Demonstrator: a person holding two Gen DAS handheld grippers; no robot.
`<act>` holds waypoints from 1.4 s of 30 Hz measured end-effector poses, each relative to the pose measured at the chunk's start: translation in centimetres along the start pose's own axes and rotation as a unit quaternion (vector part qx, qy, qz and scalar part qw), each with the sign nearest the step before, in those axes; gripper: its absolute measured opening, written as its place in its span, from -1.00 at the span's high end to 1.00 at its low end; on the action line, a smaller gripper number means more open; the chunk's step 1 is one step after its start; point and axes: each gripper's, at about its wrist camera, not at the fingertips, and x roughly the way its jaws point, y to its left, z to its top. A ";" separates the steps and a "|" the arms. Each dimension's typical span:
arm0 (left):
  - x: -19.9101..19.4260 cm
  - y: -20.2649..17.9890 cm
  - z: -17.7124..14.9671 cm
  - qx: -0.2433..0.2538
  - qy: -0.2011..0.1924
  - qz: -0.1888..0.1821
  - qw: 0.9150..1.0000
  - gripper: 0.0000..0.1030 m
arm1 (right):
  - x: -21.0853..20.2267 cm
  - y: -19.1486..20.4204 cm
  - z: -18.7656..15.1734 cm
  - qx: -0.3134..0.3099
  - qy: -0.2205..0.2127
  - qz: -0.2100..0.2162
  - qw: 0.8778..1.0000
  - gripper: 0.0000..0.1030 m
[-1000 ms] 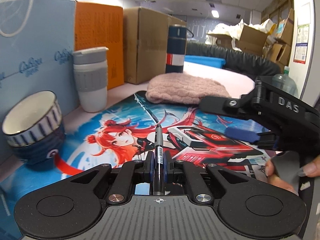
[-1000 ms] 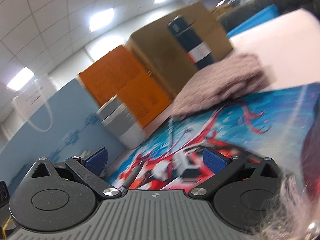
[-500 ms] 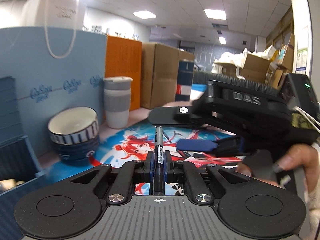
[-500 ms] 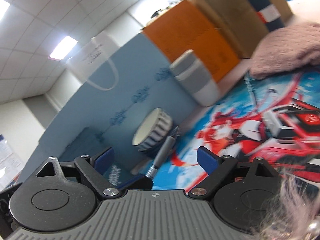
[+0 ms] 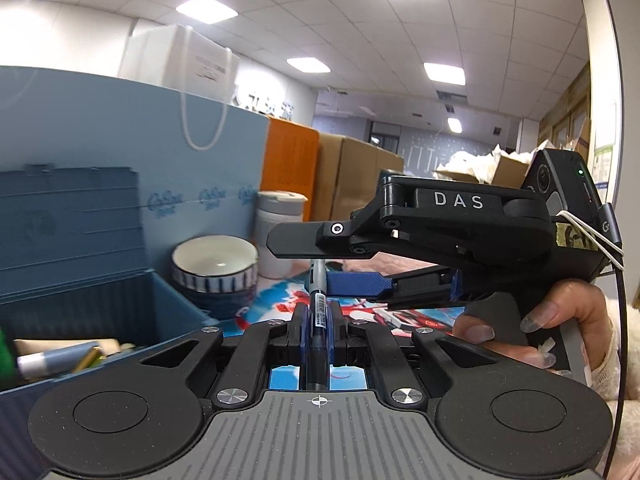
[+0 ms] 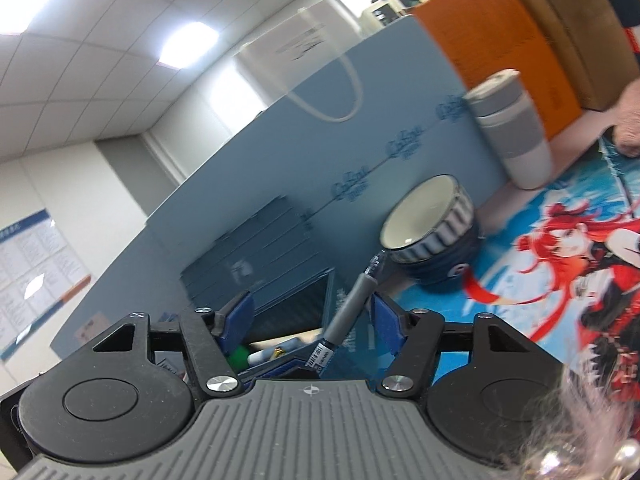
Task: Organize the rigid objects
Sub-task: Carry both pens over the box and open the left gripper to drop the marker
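Printed mat (image 5: pixel 288 300) on the tabletop; your left tongs (image 5: pixel 318 320) clamp the pen (image 5: pixel 319 312) toward twelve o'clock so your right tongs (image 6: pixel 312 320), closing, half-open around its barrel, can take it, toolbox (image 5: pixel 152 300) at ten.

The pen (image 5: pixel 319 322) tip vanishes behind the right tongs (image 5: pixel 348 258); the storage box (image 5: pixel 100 300) is cut off left, its contents blurred beyond naming.
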 end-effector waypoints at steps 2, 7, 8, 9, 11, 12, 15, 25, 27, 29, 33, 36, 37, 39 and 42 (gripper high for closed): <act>-0.8 0.6 -0.1 -0.001 -0.005 0.005 1.000 0.85 | 0.7 0.8 -0.2 0.001 0.009 0.000 1.000 -0.08; -2.9 2.2 -0.1 -0.014 -0.021 0.007 1.000 0.85 | 2.4 2.5 -0.6 0.000 0.025 0.003 1.000 0.32; -3.2 2.4 -0.1 -0.016 -0.025 0.009 1.000 0.85 | 2.7 2.7 -0.5 0.002 0.026 0.002 1.000 0.42; -3.4 2.8 0.0 -0.021 -0.029 0.009 0.999 0.85 | 3.0 3.0 -0.4 0.003 0.027 0.002 1.000 0.58; -4.1 3.5 0.2 -0.034 -0.039 0.009 0.999 0.85 | 3.5 3.5 -0.2 0.007 0.026 0.009 1.000 0.73; -4.5 3.7 0.2 -0.039 -0.045 0.010 0.998 0.85 | 3.8 3.8 -0.1 0.008 0.026 0.015 1.000 0.74; -5.6 4.6 0.6 -0.056 -0.065 0.010 0.996 0.85 | 4.4 5.3 0.2 -0.001 0.019 0.033 0.999 0.78; -8.3 8.1 1.6 -0.122 -0.095 0.053 0.987 0.80 | 6.3 11.4 0.6 -0.100 -0.055 0.005 0.993 0.79; -8.7 8.8 1.6 -0.132 -0.092 0.079 0.984 0.78 | 6.9 11.9 0.8 -0.107 -0.068 -0.002 0.992 0.79; -9.0 9.6 1.6 -0.146 -0.086 0.108 0.980 0.74 | 7.5 12.3 0.8 -0.121 -0.082 -0.020 0.989 0.79; -9.2 11.0 1.3 -0.173 -0.064 0.172 0.968 0.55 | 9.1 12.9 0.1 -0.150 -0.087 -0.047 0.984 0.79; -9.4 12.0 1.0 -0.199 -0.057 0.182 0.961 0.24 | 10.3 13.2 -0.5 -0.177 -0.083 -0.066 0.978 0.79; -10.3 12.3 0.8 -0.203 -0.056 0.186 0.960 0.05 | 10.7 13.2 -0.8 -0.184 -0.079 -0.069 0.977 0.79; -10.8 12.6 0.6 -0.203 -0.056 0.197 0.958 -0.03 | 11.6 13.1 -1.2 -0.184 -0.066 -0.071 0.978 0.79; -11.4 13.0 0.5 -0.212 -0.056 0.203 0.954 -0.13 | 12.9 12.5 -1.7 -0.174 -0.043 -0.063 0.982 0.79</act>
